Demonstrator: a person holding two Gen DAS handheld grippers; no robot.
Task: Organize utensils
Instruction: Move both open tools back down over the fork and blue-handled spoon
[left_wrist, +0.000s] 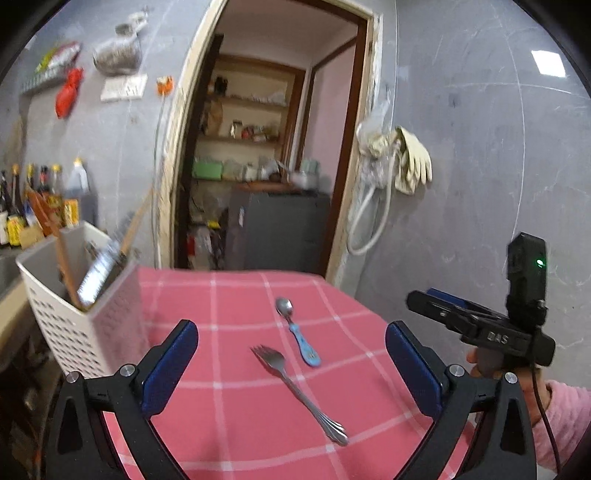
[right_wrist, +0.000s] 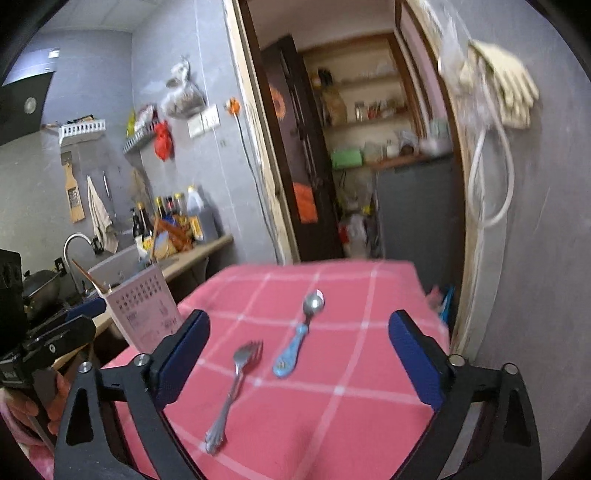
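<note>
Left hand-held gripper (left_wrist: 291, 363) and right hand-held gripper (right_wrist: 299, 356) both stand wide apart and grip nothing, poised above the worktop (left_wrist: 240, 435) with its pink checked cloth. A white perforated basket (left_wrist: 96, 332) holding utensils stands at its left edge. A steel fork (left_wrist: 295, 387) lies just beside a blue-handled spoon (left_wrist: 297, 328), mid-cloth.

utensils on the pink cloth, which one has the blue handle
The spoon, lying farther from the grippers. Its handle is light blue with a printed pattern, while the fork beside it is plain metal from tines to handle end.
</note>
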